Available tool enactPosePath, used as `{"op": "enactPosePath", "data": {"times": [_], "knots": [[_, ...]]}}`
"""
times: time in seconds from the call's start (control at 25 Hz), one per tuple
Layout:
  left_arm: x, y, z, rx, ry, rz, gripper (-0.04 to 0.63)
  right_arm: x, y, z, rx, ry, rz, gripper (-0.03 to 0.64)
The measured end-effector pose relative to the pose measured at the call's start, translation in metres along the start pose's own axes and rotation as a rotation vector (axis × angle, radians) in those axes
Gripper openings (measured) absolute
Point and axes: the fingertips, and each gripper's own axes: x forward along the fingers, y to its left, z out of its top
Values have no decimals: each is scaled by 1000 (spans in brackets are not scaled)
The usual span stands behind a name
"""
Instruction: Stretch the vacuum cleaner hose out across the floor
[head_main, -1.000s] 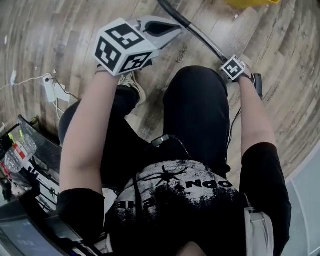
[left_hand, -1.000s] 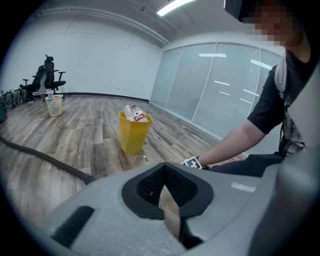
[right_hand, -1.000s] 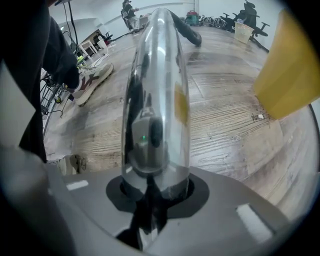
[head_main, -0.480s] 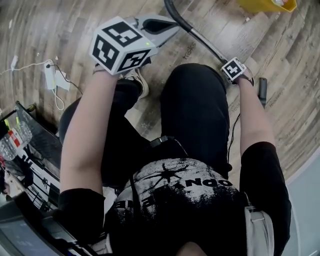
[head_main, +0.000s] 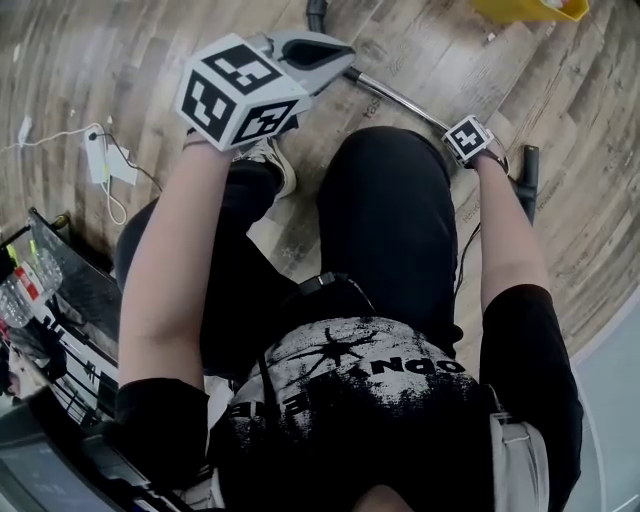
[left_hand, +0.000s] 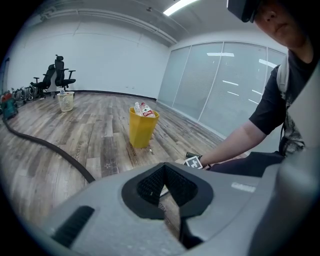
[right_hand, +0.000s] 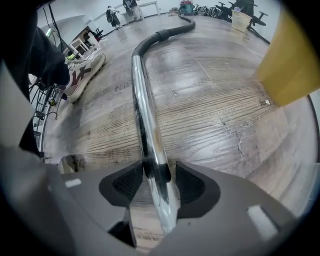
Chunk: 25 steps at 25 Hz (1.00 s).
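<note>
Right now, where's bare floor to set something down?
Bare floor lies between the metal tube and the yellow bin. The tube's other side is crowded: shoe, white adapter, wire cart.

Hose (head_main: 316, 14) runs off the head view's top edge. Yellow bin (head_main: 528, 8) is cropped by the same edge. In the right gripper view, the hose's far end is too small to resolve.
</note>
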Motion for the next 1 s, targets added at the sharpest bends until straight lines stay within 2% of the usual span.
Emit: {"op": "enactPosePath", "data": {"times": [0.24,0.4,0.52,0.6,0.68,0.76,0.8,0.88,0.92,1.0], "knots": [[-2,1,4,-8,-14,-6,0,-3,0,-4,11,21,-8,192],[0,-1,4,1,-7,-12,0,-11,-7,-11,-6,52,-75,189],[-1,0,3,0,-10,-13,0,-12,-2,-5,-18,24,-62,186],[-3,1,3,0,-12,-12,0,-19,-11,-16,-25,93,-116,177],[-3,2,2,2,-12,-10,0,-22,-11,-15,-46,98,-116,160],[-5,3,3,6,-14,-8,0,-22,-4,-8,-69,60,-81,136],[-6,4,5,8,-19,-7,0,-28,-6,-11,-71,79,-95,113],[-9,7,11,5,-37,-9,0,-42,-11,-21,-53,129,-134,9],[-11,8,14,1,-46,-12,0,-44,-6,-17,-38,106,-106,6],[-15,12,16,-3,-57,-14,0,-42,12,7,-9,-10,0,6]]}}
